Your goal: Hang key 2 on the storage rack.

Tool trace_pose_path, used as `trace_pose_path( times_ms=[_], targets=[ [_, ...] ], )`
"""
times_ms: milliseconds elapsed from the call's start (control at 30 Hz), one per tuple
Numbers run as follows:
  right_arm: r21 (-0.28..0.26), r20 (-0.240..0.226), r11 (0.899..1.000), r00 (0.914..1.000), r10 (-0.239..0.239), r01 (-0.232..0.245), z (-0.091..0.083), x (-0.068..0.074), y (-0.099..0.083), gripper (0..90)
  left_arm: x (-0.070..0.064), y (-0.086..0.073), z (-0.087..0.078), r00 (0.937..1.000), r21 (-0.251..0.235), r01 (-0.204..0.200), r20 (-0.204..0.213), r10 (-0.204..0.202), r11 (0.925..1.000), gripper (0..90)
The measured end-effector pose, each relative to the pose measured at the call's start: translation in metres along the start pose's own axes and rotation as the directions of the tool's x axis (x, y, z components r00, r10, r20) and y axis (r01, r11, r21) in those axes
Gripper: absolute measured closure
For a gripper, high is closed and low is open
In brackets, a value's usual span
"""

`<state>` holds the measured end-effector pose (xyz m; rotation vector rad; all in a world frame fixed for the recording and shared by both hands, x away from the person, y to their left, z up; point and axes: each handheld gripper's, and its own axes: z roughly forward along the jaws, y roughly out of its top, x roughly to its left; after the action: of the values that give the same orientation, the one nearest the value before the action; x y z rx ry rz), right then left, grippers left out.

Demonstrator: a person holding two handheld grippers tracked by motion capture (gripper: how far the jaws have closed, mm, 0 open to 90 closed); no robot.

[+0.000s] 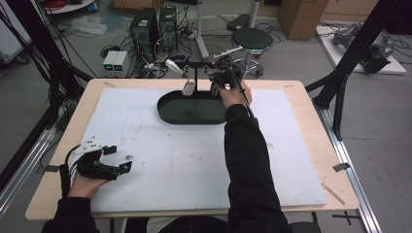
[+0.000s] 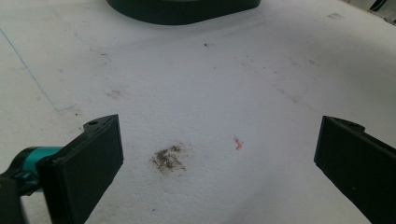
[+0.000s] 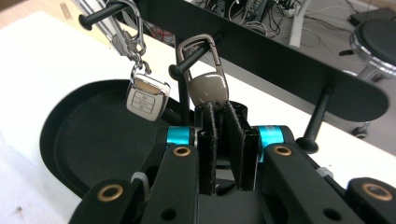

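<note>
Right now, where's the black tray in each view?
High view: top centre, at the far side of the table.
Left gripper view: top edge, centre, cut off by the frame.
Right gripper view: left and lower centre, behind the right hand-held gripper that pinches the fob.
Shared landmark: the white mat under the tray.
</note>
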<state>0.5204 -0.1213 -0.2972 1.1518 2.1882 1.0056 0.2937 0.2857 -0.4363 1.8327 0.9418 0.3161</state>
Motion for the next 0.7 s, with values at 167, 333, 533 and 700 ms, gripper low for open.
trace_pose_path(
  times_ms=[167,333,533,700],
  targets=[
    [-0.023,-0.063,0.992,0.9905,0.122,-0.124,0.006,-0.01,-0.003,83.1,0.0,0.0,0.0,1.0,-0.004,0.001,0.004,-0.001,1.0,1.7],
    [-0.024,-0.056,0.986,0.9852,0.162,-0.164,0.013,-0.012,-0.005,82.3,0.0,0.0,0.001,1.0,-0.002,-0.002,0.006,0.002,1.0,1.7],
    [0.021,-0.083,0.993,0.9893,0.12,-0.119,0.009,-0.009,-0.005,59.4,0.0,0.0,0.001,1.0,-0.003,0.0,0.003,0.0,1.0,1.7],
    [0.069,-0.086,0.996,0.9947,0.057,-0.051,-0.006,-0.009,-0.015,27.0,0.0,0.0,0.001,1.0,-0.002,0.002,0.003,-0.002,1.0,1.7]
  ],
)
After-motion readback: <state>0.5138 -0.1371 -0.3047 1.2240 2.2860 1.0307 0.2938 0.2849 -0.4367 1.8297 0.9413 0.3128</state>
